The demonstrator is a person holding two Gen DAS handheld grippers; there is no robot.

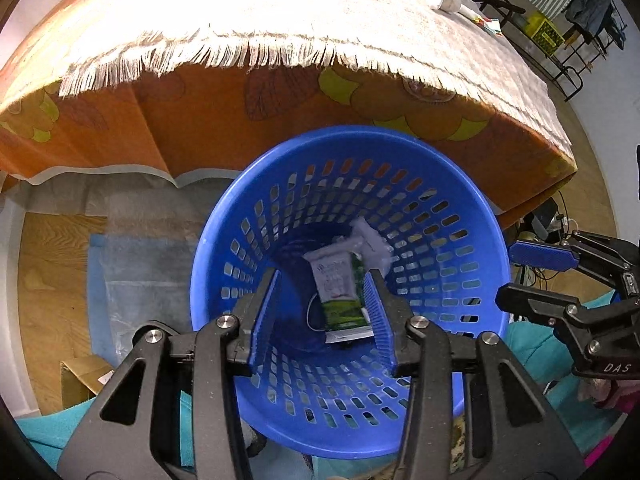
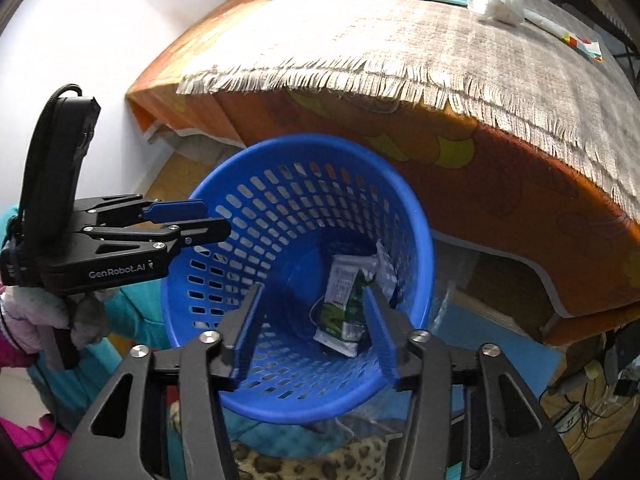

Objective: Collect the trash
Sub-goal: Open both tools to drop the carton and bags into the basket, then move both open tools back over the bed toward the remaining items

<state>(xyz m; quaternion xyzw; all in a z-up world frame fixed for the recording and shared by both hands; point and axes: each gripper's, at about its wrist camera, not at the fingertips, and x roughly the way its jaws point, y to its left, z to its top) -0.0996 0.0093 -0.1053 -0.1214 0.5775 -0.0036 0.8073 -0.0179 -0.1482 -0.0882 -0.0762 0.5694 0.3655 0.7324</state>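
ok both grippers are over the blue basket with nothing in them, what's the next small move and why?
Probably lift the right gripper out and up toward the crumpled white tissue on the table mat. Both grippers stand open over the blue basket, the left gripper holding nothing either, and the carton already lies at the bottom, while trash remains on the table.

Both views are bright and pretty sharp, just heavy fisheye: the tabletop (image 1: 320, 20) bulges like a dome and the corners go black. Light lands evenly on top, while the orange cloth (image 2: 500, 184) hanging below its edge sits in shadow. Inside the blue basket (image 1: 460, 208) a pale wrapper (image 1: 370, 246) looks smeared with blur.
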